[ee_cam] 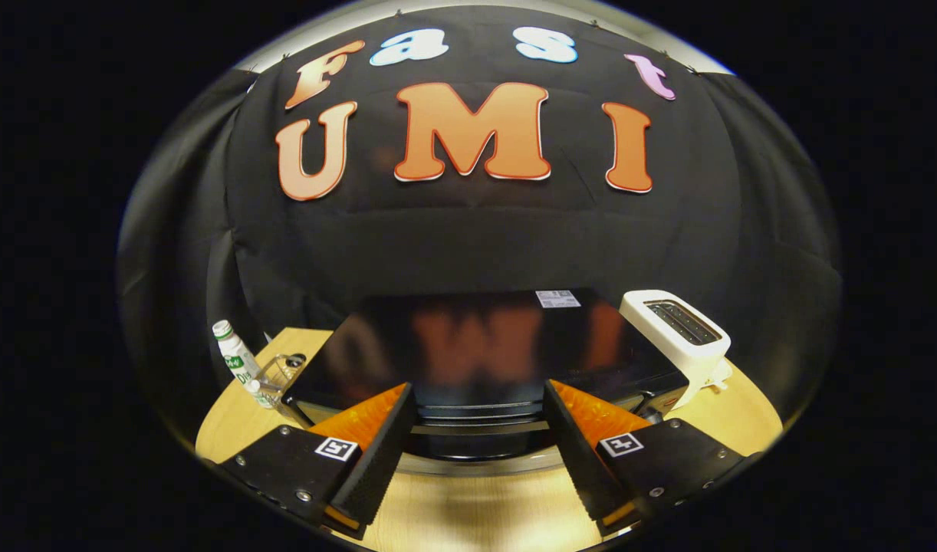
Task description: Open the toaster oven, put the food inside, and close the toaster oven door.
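Gripper (pixel 480 452): fingers spread wide, nothing between them but bare tabletop and the lower front of the oven; holds nothing; poised above and just short of the appliance.

Toaster oven (pixel 468 345): black, glossy top; at 12 o'clock from the fingers, immediately ahead, its front edge spanning the gap between the two tips; a curved pale bar, seemingly the door handle (pixel 484 462), lies low across the front between the fingers; door appears closed, though the steep downward angle hides most of the front face; small pale sticker (pixel 558 298) on the far top edge.

Pop-up toaster (pixel 679 333): white, two slots up; at 2 o'clock, just beside the oven's right corner, touching or nearly so.

Plastic bottle (pixel 235 359): white cap, green label; at 10 o'clock, near the oven's left corner; a clear container (pixel 278 374) just beside it, contents not identifiable.

Table (pixel 468 514): pale wood, round-edged; bears all of the above.

Food: none identifiable from this angle.

Progress, judged: at or near the start; door not yet opened; food not yet loaded; closing still to come; the open fingers lined up over the handle suggest the opening step is in hand, with a descent and grip on the bar the likely requirement.
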`<state>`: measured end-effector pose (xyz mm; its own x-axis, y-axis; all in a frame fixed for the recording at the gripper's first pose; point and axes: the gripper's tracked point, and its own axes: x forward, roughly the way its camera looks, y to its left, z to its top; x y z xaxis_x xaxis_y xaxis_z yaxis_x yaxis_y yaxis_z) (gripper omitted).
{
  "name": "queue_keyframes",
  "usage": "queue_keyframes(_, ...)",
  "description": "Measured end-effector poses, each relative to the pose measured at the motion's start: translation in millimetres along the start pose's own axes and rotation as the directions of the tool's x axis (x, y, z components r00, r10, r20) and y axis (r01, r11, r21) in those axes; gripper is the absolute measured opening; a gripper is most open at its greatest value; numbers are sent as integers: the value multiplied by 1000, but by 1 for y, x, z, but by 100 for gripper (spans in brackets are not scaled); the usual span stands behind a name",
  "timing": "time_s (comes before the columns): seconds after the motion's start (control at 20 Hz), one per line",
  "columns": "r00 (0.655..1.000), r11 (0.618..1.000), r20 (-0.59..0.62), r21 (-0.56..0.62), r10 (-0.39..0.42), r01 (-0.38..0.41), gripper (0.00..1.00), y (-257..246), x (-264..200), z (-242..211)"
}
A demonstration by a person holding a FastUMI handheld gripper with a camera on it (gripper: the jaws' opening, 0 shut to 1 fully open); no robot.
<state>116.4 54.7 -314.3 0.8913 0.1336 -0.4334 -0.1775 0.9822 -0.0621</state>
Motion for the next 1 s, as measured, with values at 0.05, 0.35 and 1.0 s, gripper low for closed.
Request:
queue_keyframes(0.05,1000,1000,4,-9,1,-1,99,0,-3,2)
queue_keyframes(0.35,1000,1000,5,3,11,-11,99,-2,-20,-9)
queue_keyframes(1.0,994,1000,-105,1,16,-16,99,-7,-98,-93)
